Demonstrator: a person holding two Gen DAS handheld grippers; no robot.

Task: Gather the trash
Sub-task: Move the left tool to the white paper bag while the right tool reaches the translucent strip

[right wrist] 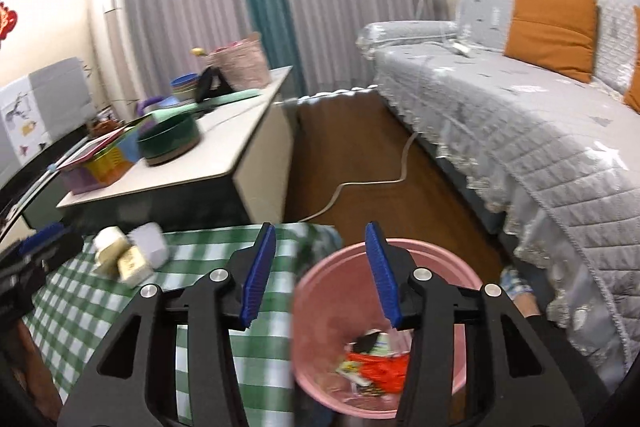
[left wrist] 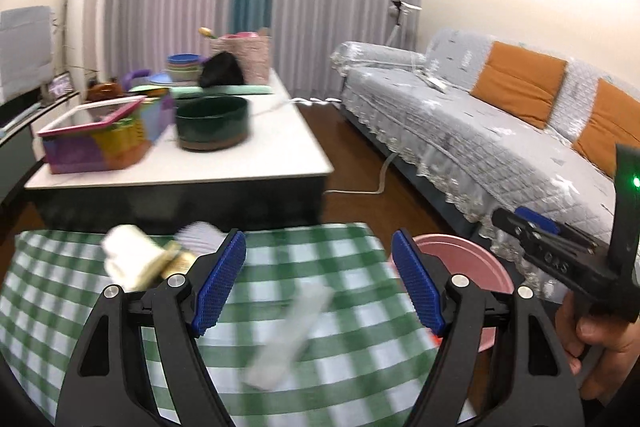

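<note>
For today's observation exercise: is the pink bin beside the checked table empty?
No: the pink bin holds orange and other wrappers at its bottom.

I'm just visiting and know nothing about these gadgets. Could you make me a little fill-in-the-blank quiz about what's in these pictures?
1. The bin that already holds wrappers is coloured ____.
2. The checked cloth on the near table is white and ____.
3. The right gripper hangs over the bin with its jaws ____.
4. Between the open left gripper jaws, a blurred pale wrapper lies on the ____.

Missing words: pink; green; open; cloth
</note>
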